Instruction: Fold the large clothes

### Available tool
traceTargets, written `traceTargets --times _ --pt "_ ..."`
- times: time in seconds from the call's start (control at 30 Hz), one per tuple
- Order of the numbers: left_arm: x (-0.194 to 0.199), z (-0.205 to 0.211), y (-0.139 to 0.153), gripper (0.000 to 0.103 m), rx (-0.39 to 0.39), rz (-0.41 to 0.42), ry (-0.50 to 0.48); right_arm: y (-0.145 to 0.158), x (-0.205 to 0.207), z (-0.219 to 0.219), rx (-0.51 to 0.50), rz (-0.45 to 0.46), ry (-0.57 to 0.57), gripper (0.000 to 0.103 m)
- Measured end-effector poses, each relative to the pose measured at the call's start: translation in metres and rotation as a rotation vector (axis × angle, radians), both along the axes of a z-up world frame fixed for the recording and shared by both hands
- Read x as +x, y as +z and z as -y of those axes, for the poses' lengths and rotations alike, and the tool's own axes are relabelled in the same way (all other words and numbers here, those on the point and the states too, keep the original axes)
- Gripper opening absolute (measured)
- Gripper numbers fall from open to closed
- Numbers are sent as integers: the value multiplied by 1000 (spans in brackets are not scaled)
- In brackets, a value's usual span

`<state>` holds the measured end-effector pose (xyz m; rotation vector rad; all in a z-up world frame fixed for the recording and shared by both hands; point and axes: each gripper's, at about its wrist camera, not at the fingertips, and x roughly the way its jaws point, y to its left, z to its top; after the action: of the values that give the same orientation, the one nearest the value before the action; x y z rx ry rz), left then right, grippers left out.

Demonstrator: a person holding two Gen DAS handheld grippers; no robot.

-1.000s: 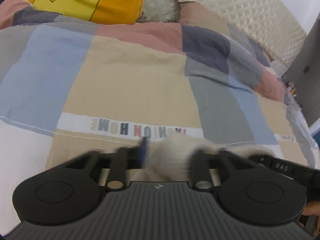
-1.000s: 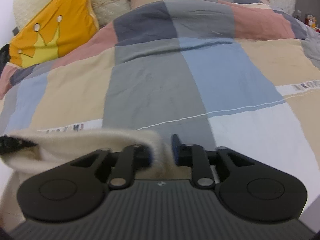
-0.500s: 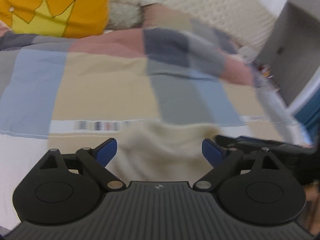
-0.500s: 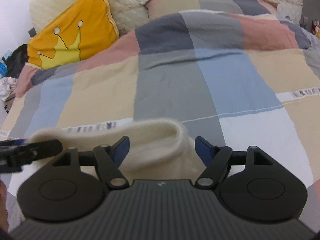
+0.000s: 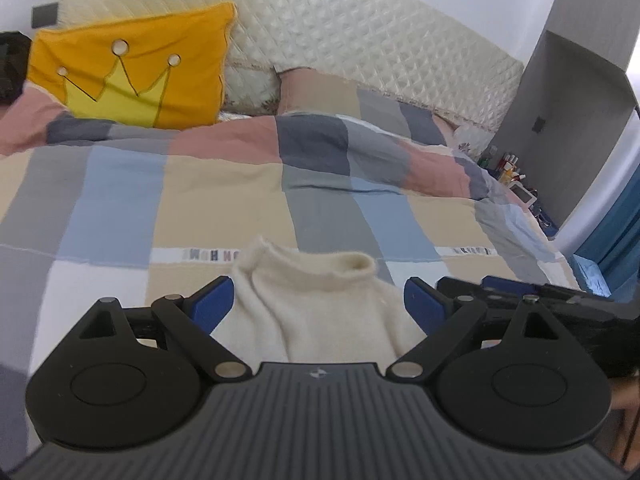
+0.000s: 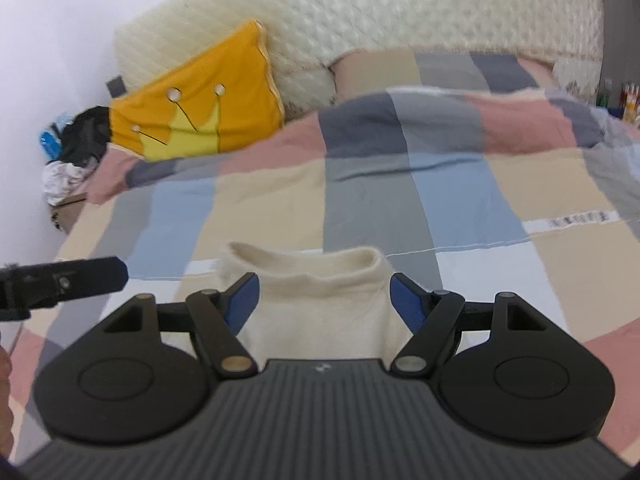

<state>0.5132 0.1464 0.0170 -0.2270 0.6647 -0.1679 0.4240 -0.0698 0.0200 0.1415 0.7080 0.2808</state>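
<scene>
Two grippers hang over a bed, both with jaws spread and nothing pinched. From the left wrist view, the left gripper (image 5: 319,304) has its blue pads (image 5: 212,304) standing wide, and a cream sweater (image 5: 316,300) shows in the gap between them without either pad pressing on it. The sweater lies on the quilt (image 5: 224,196), a patchwork of beige, blue, grey and pink blocks with a white strip of printed letters running across it just behind the garment. Its rolled collar (image 5: 320,264) points away from the camera, toward the head of the bed. At the right edge of that view the right gripper (image 5: 516,292) reaches in as a dark bar, near the sweater's side. From the right wrist view, the right gripper (image 6: 324,300) is likewise released, its pads (image 6: 408,304) apart on either side of the same sweater (image 6: 320,312), not clamped on it; the collar (image 6: 308,264) again faces the far end. The left gripper (image 6: 64,284) enters at the left edge there, beside the sweater and above the quilt (image 6: 440,200). Farther back, a yellow cushion (image 5: 132,68) with a crown design leans against a quilted cream headboard (image 5: 360,36). A grey cabinet (image 5: 568,120) stands at the right of the bed, with small bottles (image 5: 508,168) clustered at its foot. A dark heap of items (image 6: 76,148) sits by the wall at the left.
</scene>
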Motion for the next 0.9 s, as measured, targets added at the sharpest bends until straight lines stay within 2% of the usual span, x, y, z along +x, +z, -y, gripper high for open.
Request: traceTargets --times 0.23,0.53,0.73,0.9 --pt "-126 10 35 94 -7 57 30 40 -102 10 0 71 25 74" --pt "-281 23 41 94 11 94 63 50 -227 14 27 106 74 74" --pt "-350 22 6 93 3 60 96 20 -287 4 48 105 95 74" --pt "-370 12 -38 93 -27 -14 126 -20 -318 -7 55 92 108 74"
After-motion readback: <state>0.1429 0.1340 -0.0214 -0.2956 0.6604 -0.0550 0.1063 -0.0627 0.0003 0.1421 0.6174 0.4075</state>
